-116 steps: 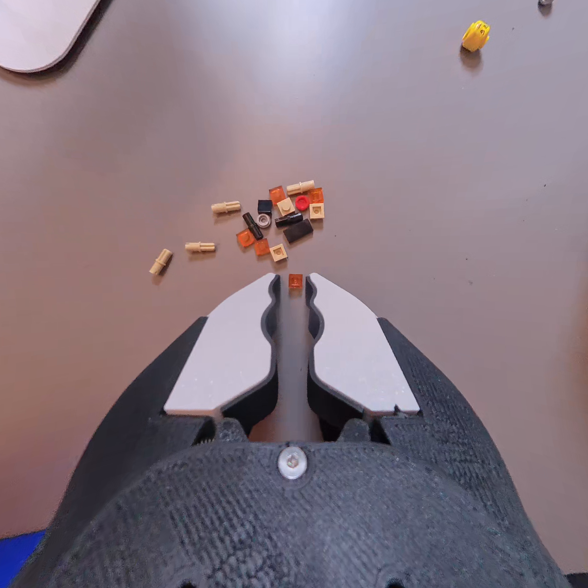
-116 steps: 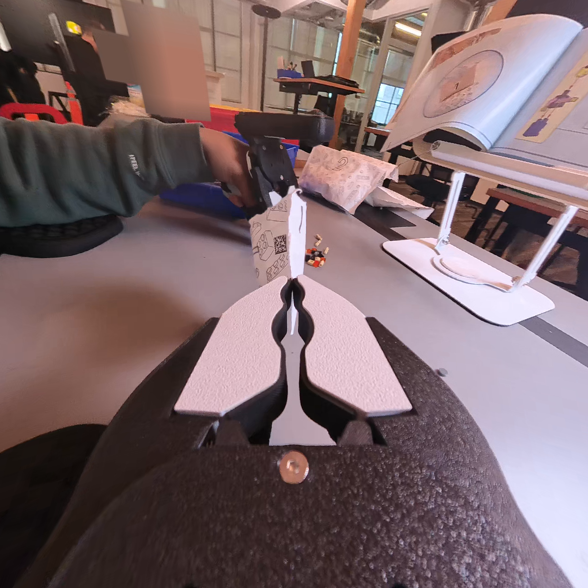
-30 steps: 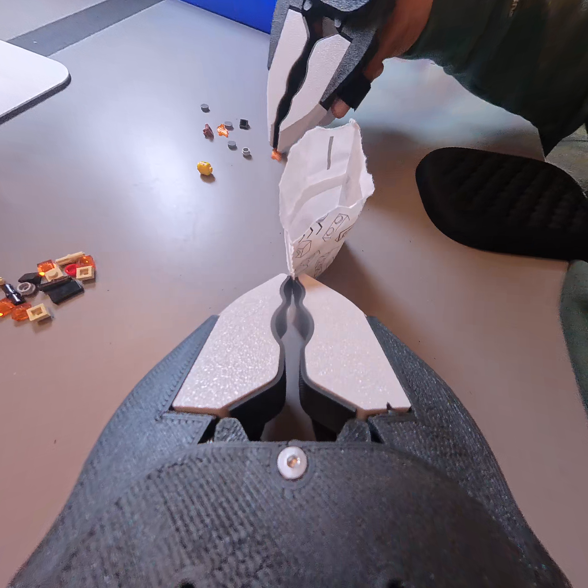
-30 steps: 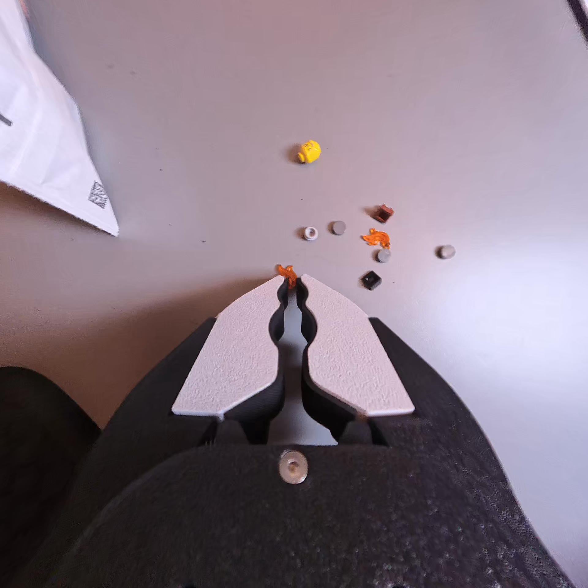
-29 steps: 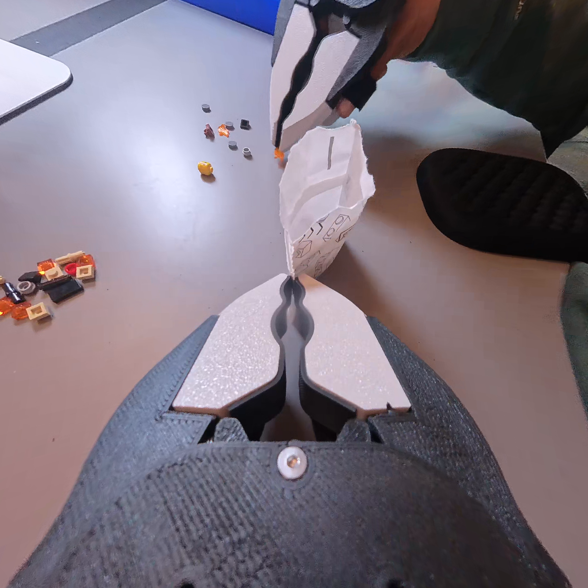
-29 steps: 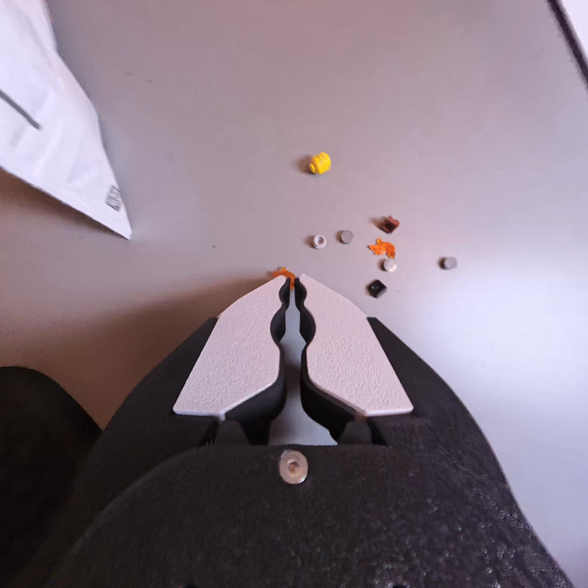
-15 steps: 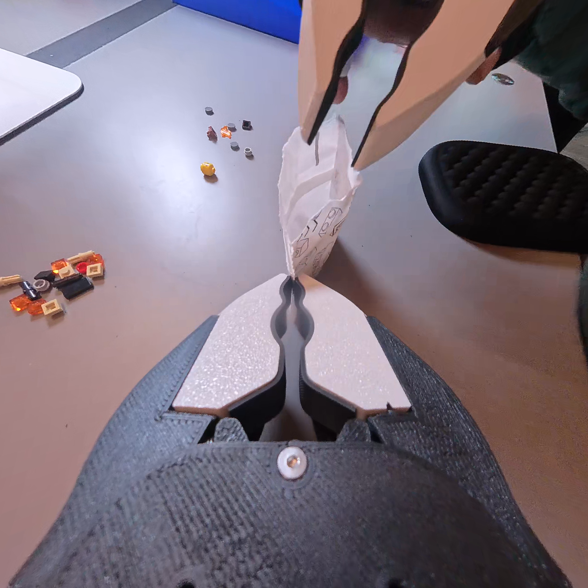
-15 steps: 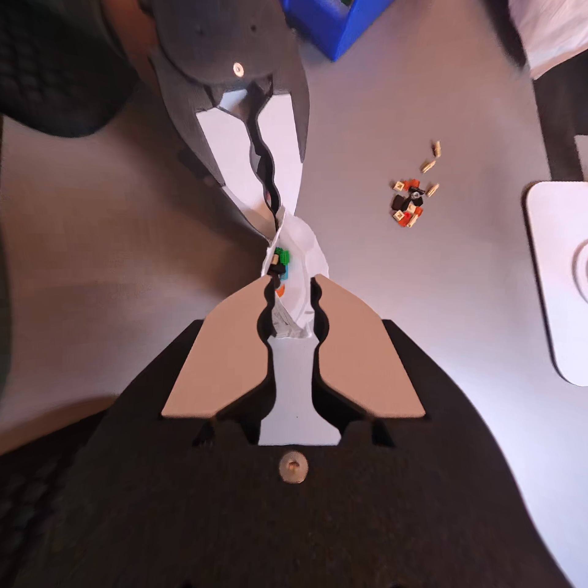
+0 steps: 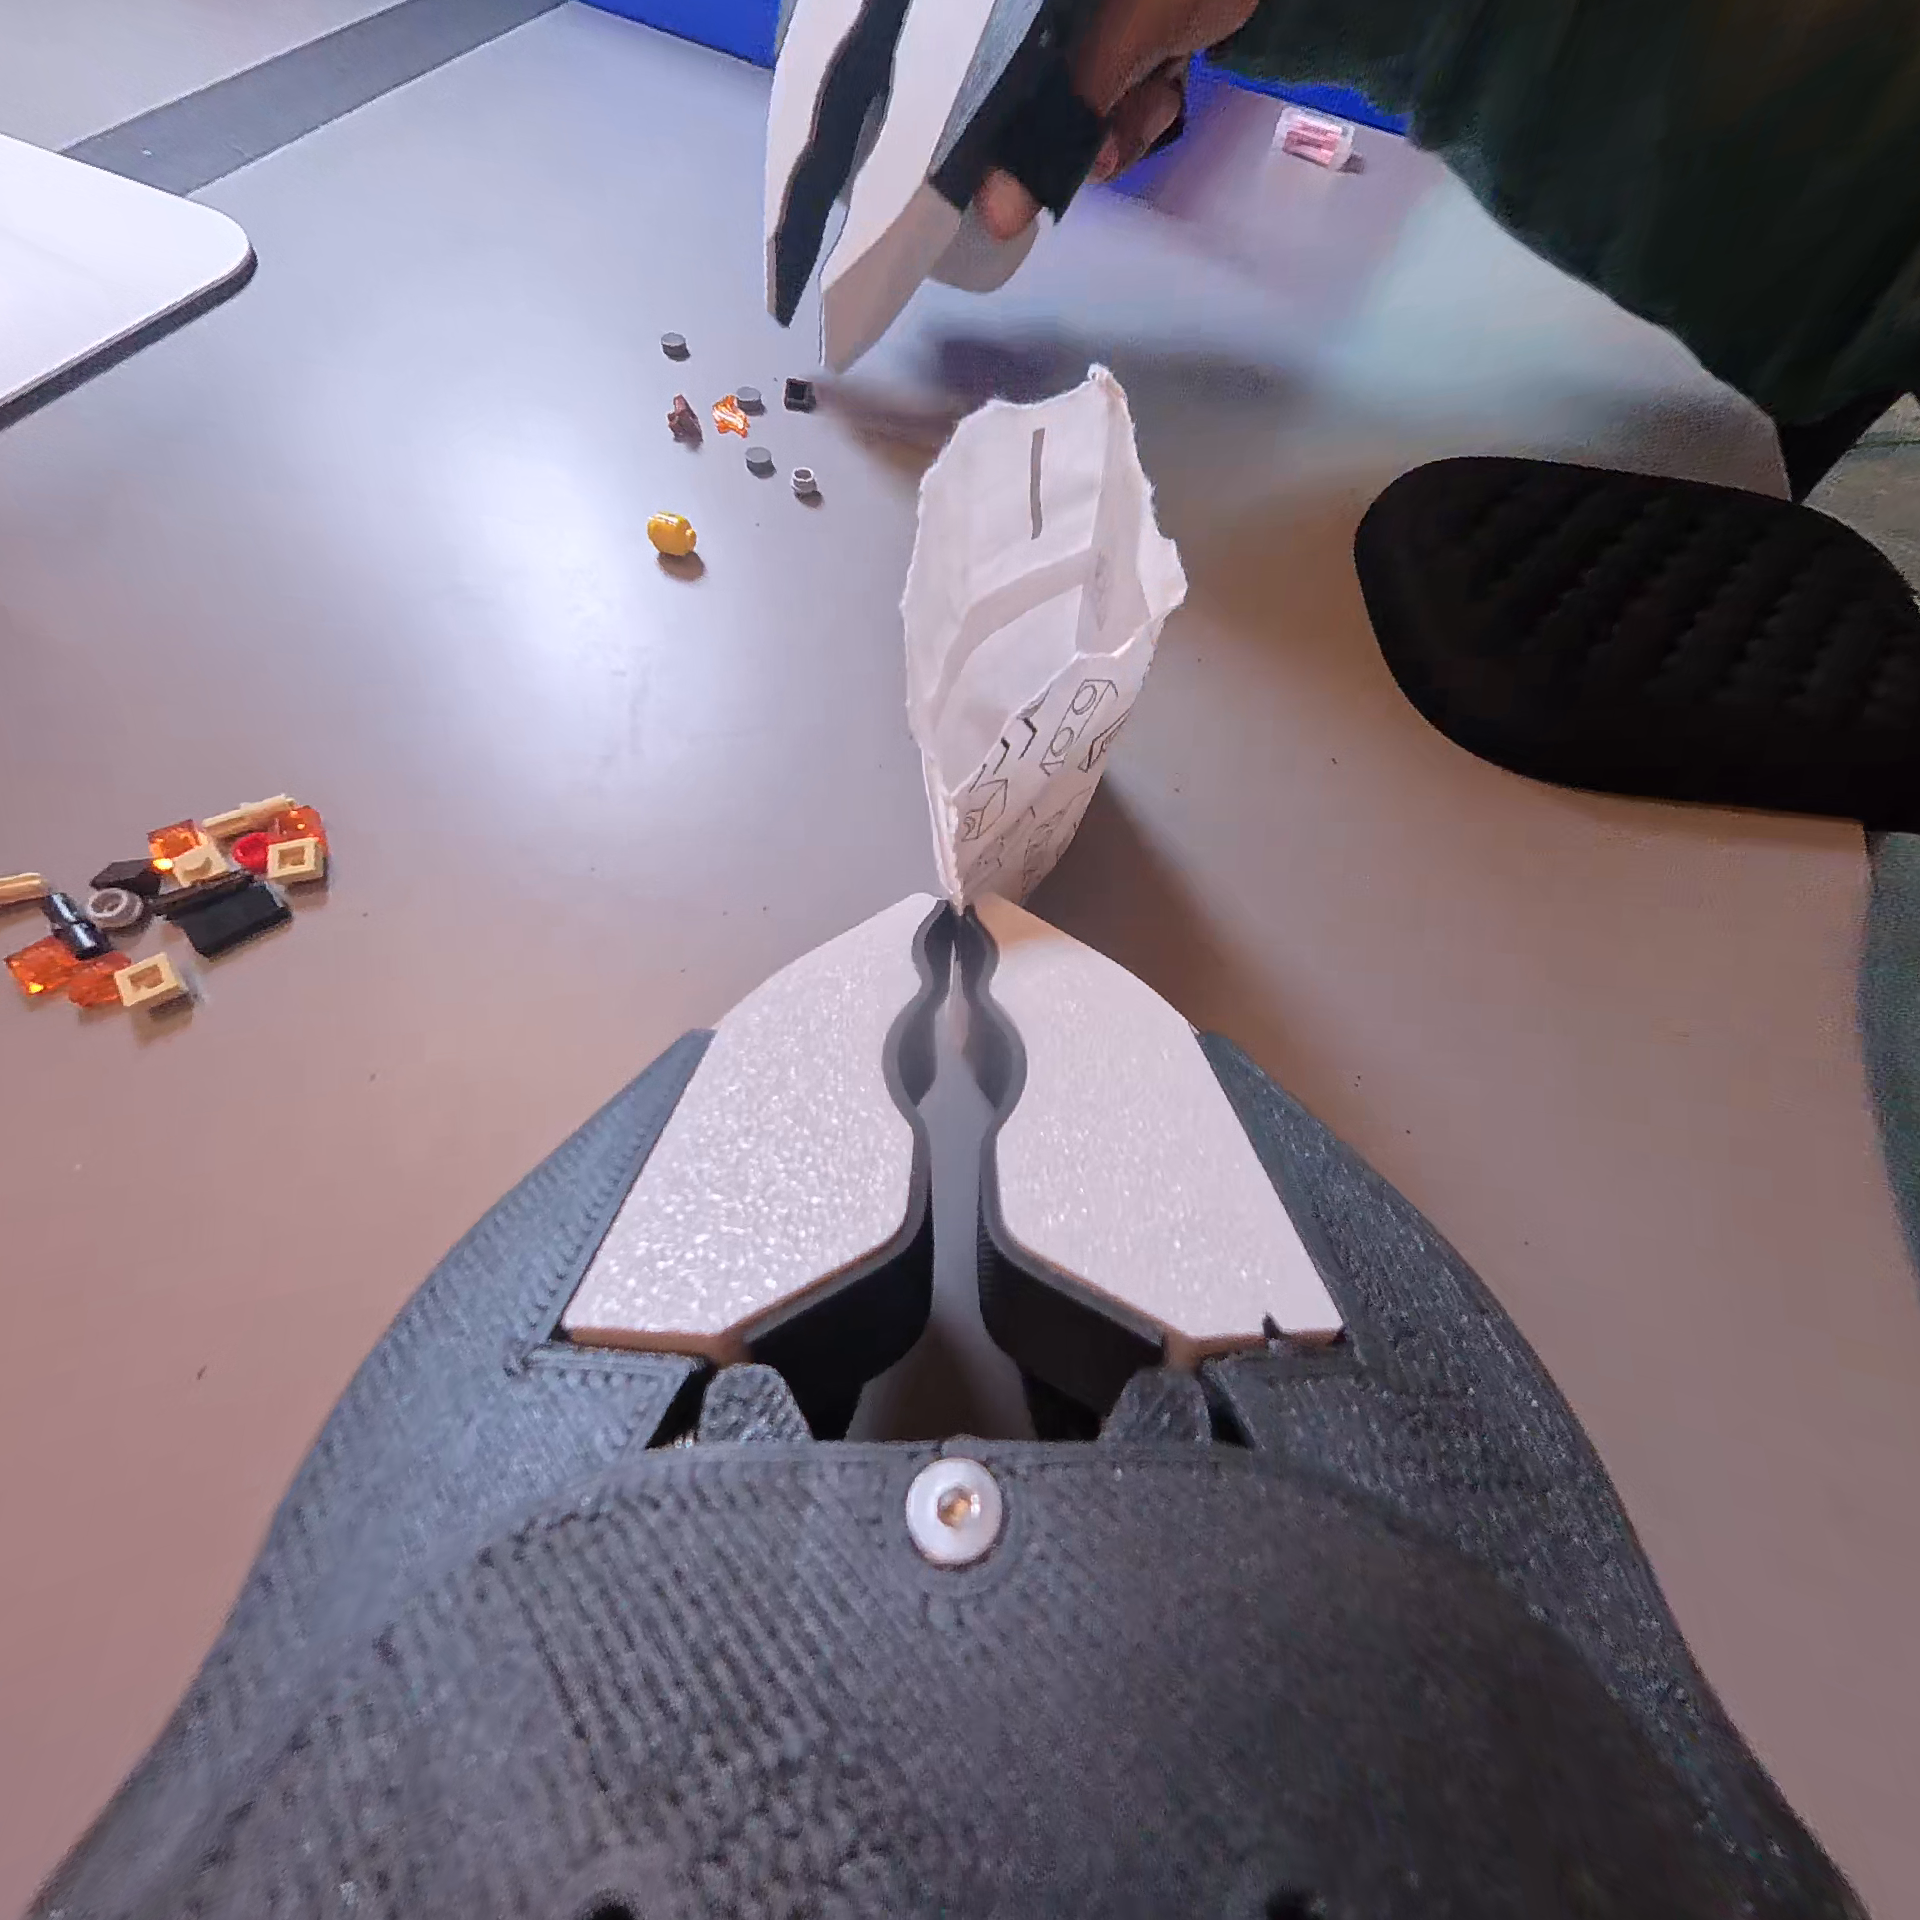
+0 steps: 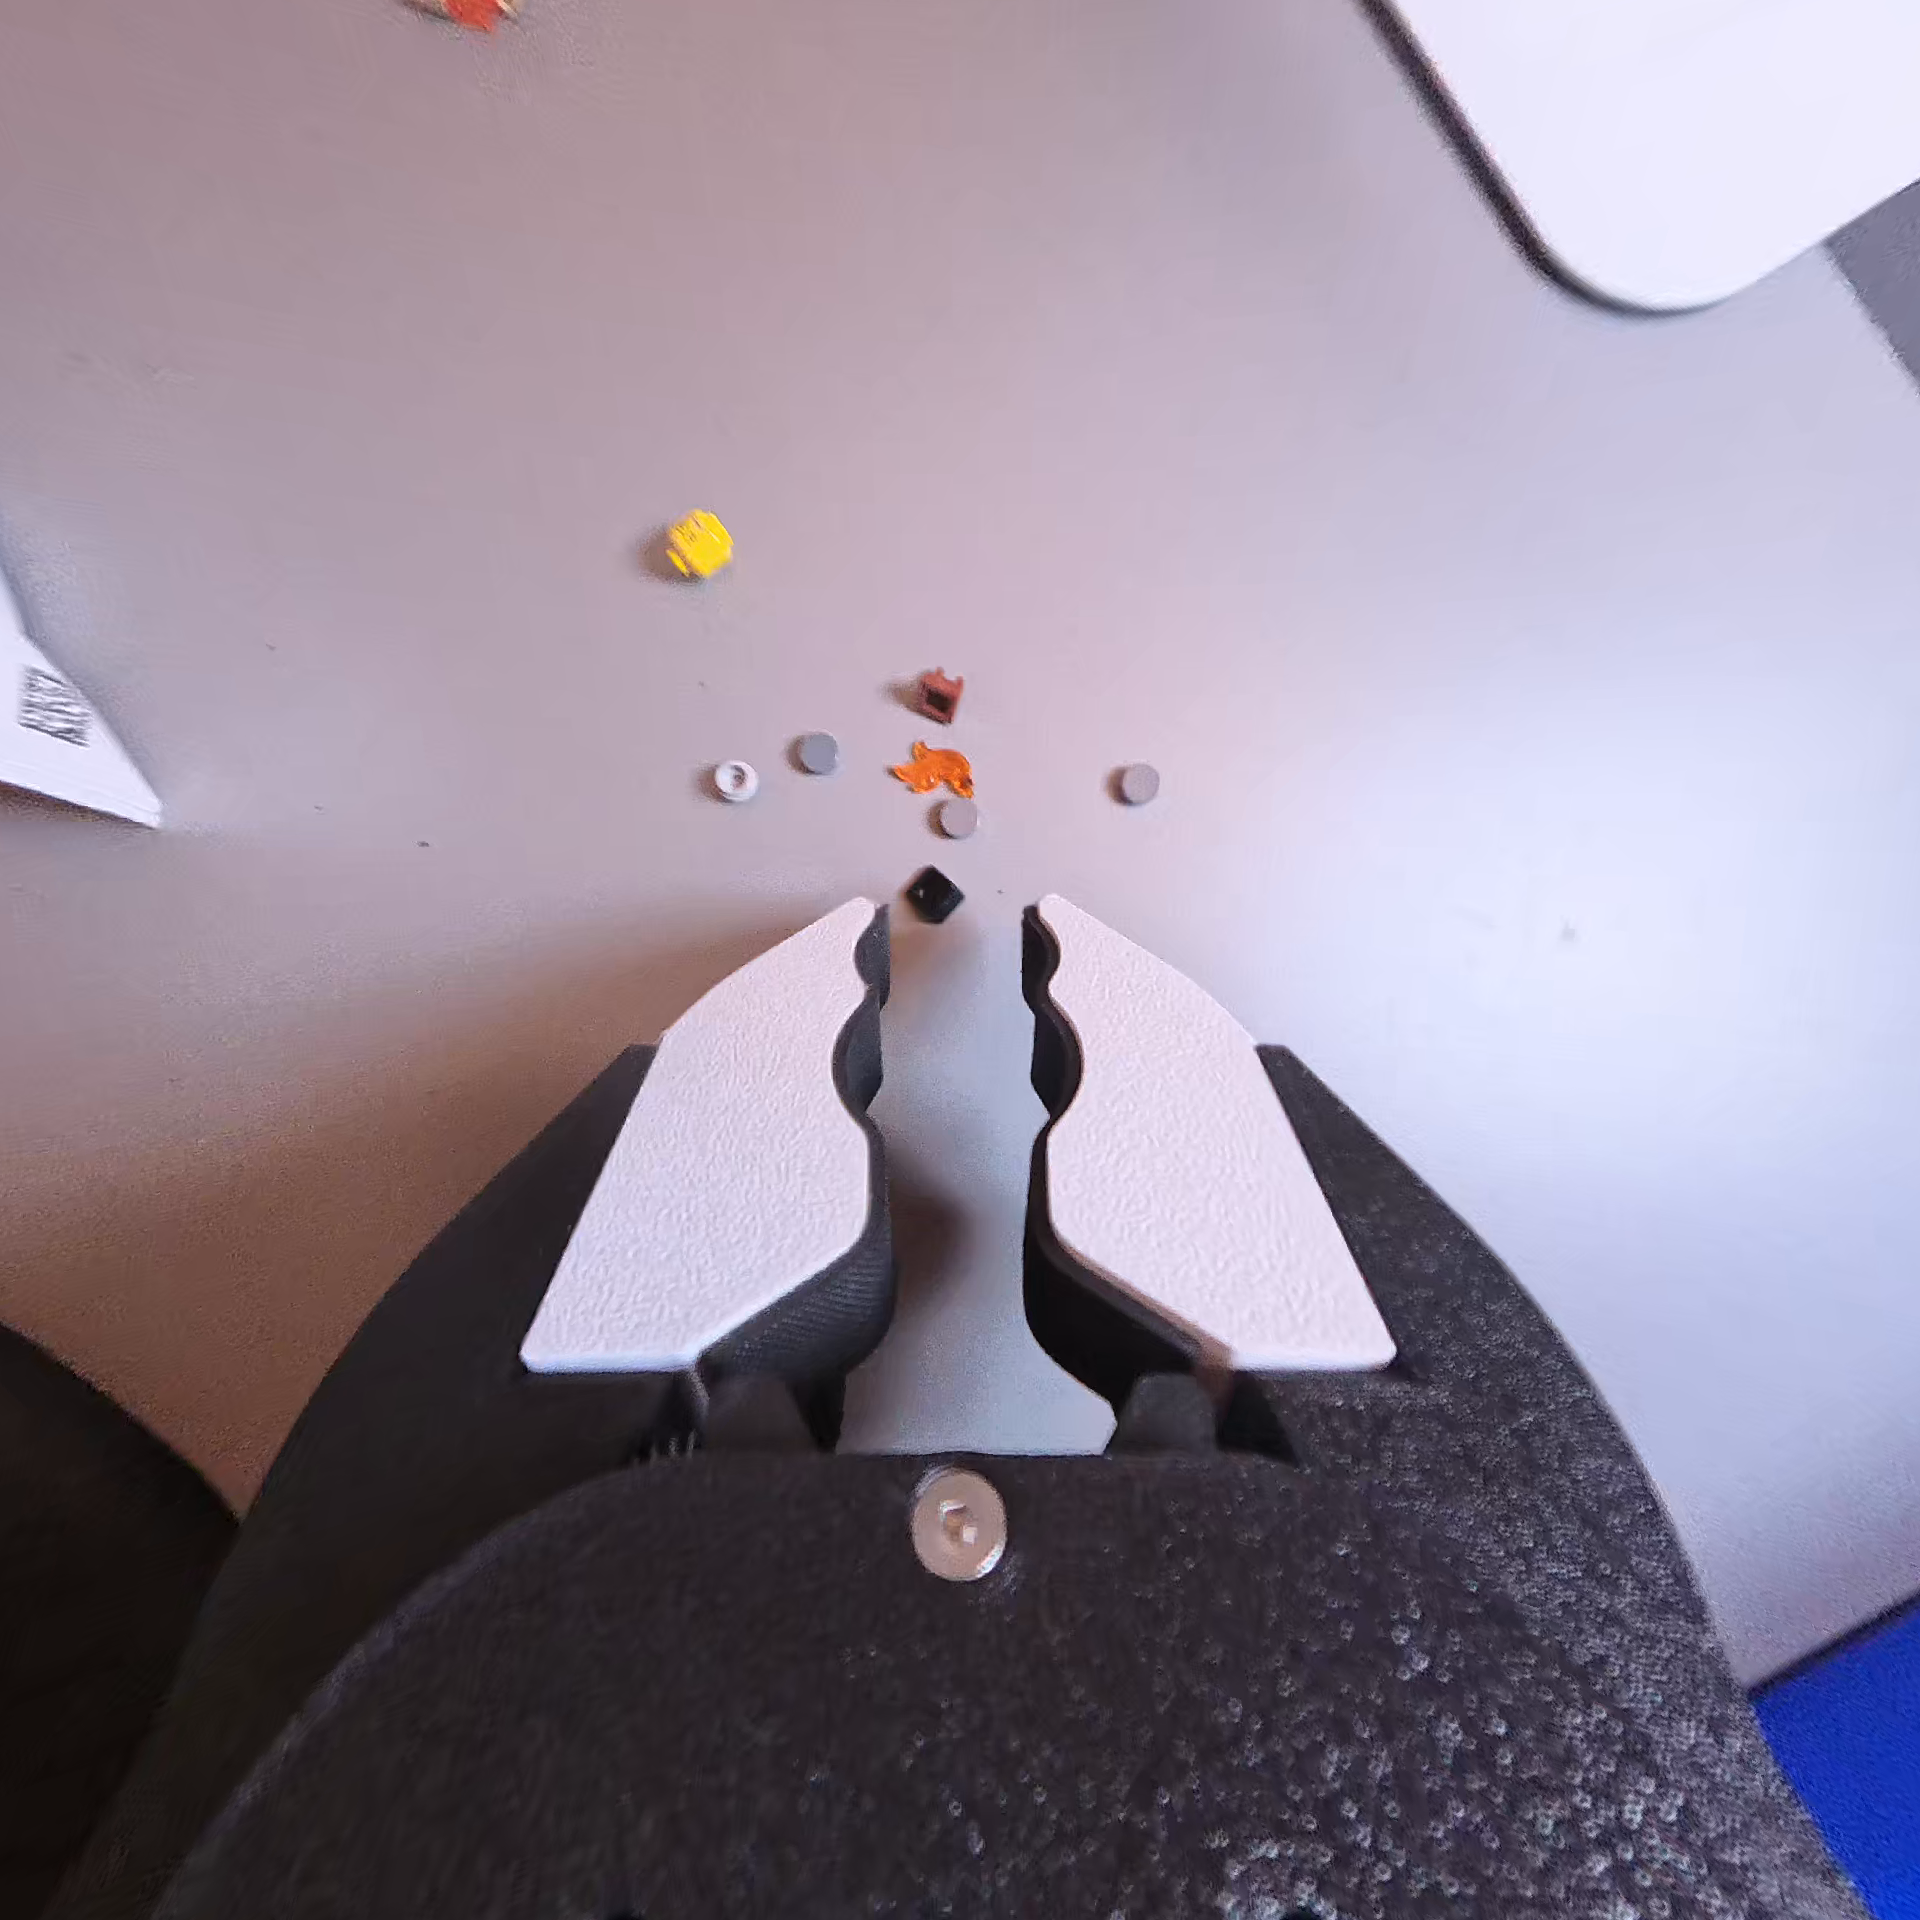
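right gripper [image 10: 956, 909] off bag, apart, bare | left gripper [image 9: 958, 906] pinches white bag [image 9: 1039, 644] | bag contents hidden

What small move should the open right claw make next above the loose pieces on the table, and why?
Probably ease the right claw slightly left and down to centre on the small black piece: its fingers stand apart and hold nothing, and that piece lies just beyond the tips, nearer the left finger.

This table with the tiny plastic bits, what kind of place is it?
Probably a workbench for building a toy brick set: loose bricks lie on a grey table, and the left gripper pinches a torn paper bag.
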Action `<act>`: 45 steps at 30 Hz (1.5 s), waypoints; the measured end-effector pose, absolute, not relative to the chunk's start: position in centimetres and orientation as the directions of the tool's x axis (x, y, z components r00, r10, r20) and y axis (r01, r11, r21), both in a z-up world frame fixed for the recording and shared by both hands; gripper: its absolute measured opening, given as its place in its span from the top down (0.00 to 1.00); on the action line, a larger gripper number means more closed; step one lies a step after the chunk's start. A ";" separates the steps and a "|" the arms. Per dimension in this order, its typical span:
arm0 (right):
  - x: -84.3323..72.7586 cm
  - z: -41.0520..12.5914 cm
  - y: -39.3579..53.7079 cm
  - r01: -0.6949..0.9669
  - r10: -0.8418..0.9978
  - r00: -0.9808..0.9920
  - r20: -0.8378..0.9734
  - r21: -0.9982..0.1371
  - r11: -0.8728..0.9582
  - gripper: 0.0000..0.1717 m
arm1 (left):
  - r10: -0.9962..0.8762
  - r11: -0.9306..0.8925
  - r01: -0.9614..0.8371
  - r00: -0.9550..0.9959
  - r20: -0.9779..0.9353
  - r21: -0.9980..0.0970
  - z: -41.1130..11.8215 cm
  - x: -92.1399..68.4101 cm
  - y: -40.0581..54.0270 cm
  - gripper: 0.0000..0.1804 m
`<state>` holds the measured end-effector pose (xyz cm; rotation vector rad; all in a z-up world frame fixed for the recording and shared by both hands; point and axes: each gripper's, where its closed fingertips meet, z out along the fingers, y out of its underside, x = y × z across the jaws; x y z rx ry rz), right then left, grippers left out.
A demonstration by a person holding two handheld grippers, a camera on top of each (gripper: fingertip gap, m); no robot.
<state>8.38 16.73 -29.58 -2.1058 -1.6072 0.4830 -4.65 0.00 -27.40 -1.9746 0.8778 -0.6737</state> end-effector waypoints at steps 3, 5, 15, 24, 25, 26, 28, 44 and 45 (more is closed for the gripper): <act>7.8 -30.6 16.4 0.806 0.968 0.247 -0.040 -0.546 -0.229 0.86 | -0.786 -0.394 -0.318 0.603 0.136 -0.862 -27.4 -4.4 0.0 0.99; 7.5 -30.7 16.6 0.811 0.970 0.241 -0.020 -0.544 -0.212 0.88 | -0.785 -0.397 -0.314 0.604 0.141 -0.863 -27.4 -4.3 0.1 0.99; 4.0 -25.3 11.6 0.710 0.997 0.042 -0.058 -0.700 -0.071 0.99 | -0.784 -0.392 -0.316 0.606 0.133 -0.864 -27.4 -4.3 0.1 0.99; -1.8 -20.8 1.9 0.624 0.967 -0.252 0.040 -0.757 0.194 0.96 | -0.785 -0.381 -0.330 0.609 0.114 -0.864 -27.4 -4.4 0.0 0.99; -1.8 -21.4 2.0 0.640 0.965 -0.255 0.054 -0.739 0.210 0.93 | -0.786 -0.379 -0.333 0.608 0.110 -0.863 -27.4 -4.5 0.0 0.99; -1.7 -21.8 2.1 0.648 0.966 -0.254 0.052 -0.733 0.210 0.91 | -0.787 -0.377 -0.336 0.608 0.107 -0.863 -27.4 -4.6 0.0 0.99; -1.3 -21.9 2.3 0.648 0.968 -0.250 0.023 -0.739 0.185 0.88 | -0.788 -0.373 -0.338 0.607 0.103 -0.864 -27.4 -4.8 0.0 0.99; 4.5 -30.4 13.3 0.792 0.995 0.096 -0.009 -0.605 -0.082 0.88 | -0.798 -0.364 -0.322 0.592 0.114 -0.874 -27.4 -4.6 0.1 0.99; 4.5 -30.6 13.4 0.804 0.996 0.092 0.008 -0.591 -0.070 0.90 | -0.799 -0.361 -0.324 0.591 0.111 -0.874 -27.5 -4.5 0.1 0.99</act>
